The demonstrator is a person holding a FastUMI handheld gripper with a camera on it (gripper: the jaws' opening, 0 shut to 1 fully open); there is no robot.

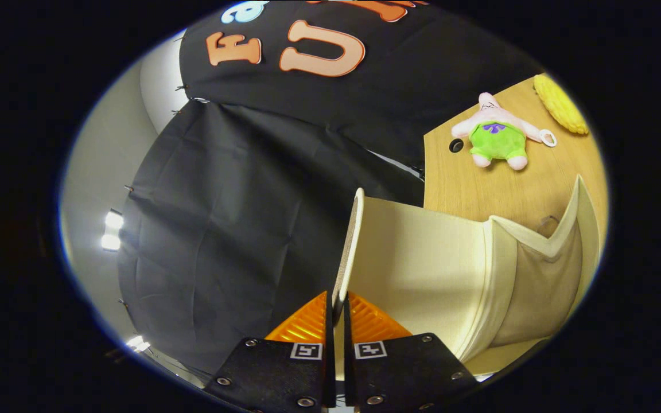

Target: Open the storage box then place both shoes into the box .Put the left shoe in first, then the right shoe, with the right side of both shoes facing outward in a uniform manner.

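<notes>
No readable brand or label on anything I see. My gripper [337,312] clamped on lid edge: both fingers pinch thin rim of storage box lid [416,252], cream fabric panel swung up on edge ahead of fingers. Box body [543,287] just right of lid, beige lining, on wooden table [468,183]. Beyond box: pink-and-green star plush [497,137], yellow plush [560,103].

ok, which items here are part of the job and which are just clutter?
Job:
- storage box lid, raised, its edge pinched between the tongs
- storage box

Clutter:
- pink and green plush toy on the wooden table
- yellow item beyond it
</notes>
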